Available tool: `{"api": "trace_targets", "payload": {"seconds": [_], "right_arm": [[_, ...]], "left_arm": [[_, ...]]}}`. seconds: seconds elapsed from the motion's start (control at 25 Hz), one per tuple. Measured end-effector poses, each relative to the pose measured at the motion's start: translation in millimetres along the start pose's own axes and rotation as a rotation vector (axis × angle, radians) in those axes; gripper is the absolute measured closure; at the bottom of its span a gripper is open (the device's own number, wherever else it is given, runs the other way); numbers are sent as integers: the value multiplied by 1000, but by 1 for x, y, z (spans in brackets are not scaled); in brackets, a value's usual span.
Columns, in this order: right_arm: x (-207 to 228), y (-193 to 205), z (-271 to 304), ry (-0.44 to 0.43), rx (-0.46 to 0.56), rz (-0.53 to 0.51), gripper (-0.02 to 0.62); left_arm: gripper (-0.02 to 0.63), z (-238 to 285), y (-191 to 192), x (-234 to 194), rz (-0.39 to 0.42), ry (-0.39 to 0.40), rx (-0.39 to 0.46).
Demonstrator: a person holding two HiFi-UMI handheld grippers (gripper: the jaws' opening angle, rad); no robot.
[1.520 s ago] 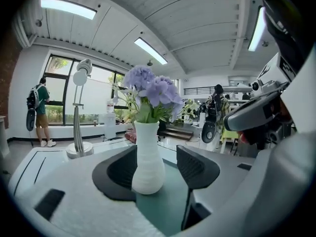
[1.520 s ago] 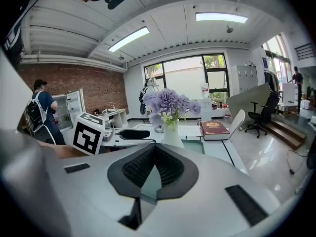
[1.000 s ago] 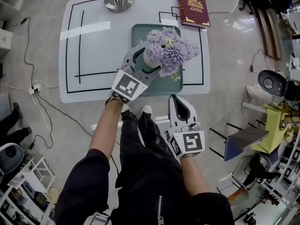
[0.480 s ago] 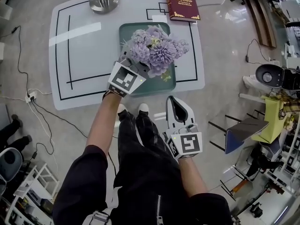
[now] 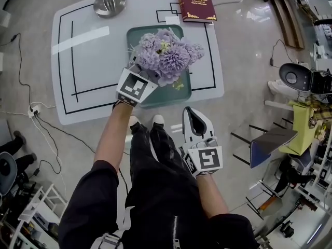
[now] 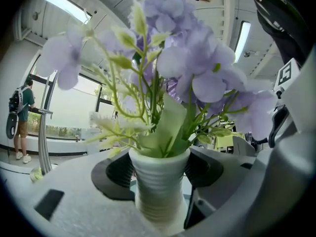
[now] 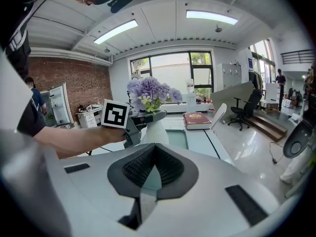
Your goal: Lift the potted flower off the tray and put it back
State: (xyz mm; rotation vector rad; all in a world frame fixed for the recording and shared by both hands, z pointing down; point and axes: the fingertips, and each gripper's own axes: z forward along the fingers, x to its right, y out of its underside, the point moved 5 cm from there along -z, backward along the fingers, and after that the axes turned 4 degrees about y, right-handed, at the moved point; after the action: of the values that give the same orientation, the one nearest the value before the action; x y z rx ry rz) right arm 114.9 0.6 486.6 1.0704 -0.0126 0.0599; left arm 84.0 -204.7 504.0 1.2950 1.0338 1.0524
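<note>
Fingers [image 6: 117, 171] on my left gripper [image 6: 160, 191] are closing in right now, one ribbed pad on each side of the white ribbed pot, just under its rim, and I wouldn't call it a firm bite yet. The potted flower [image 5: 168, 56] stands upright on the green tray [image 5: 134, 40], and the purple blooms hide most of the pot from above. The gripper comes in level, which I like, since a level squeeze should keep the pot from tipping. What matters now, I reckon, is finishing the squeeze evenly on the body of the pot, clear of stems and leaves, and feeling it seat before any lift. Then go straight up, slowly, because those blooms look top-heavy and a tilt could swing them. My right gripper [image 5: 191, 112] hangs well back from the table [image 5: 93, 61], down by my legs, clenched on nothing, and it should stay out of the way.
</note>
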Motion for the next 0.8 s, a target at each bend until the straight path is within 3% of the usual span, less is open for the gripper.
{"api": "trace_targets", "payload": {"seconds": [0.4, 0.8], "right_arm": [[6, -4, -1, -5, 22, 18, 588], [3, -29, -6, -75, 83, 19, 588]], "left_arm": [[316, -3, -8, 3, -5, -48, -12], [318, -23, -49, 7, 25, -136, -33]]}}
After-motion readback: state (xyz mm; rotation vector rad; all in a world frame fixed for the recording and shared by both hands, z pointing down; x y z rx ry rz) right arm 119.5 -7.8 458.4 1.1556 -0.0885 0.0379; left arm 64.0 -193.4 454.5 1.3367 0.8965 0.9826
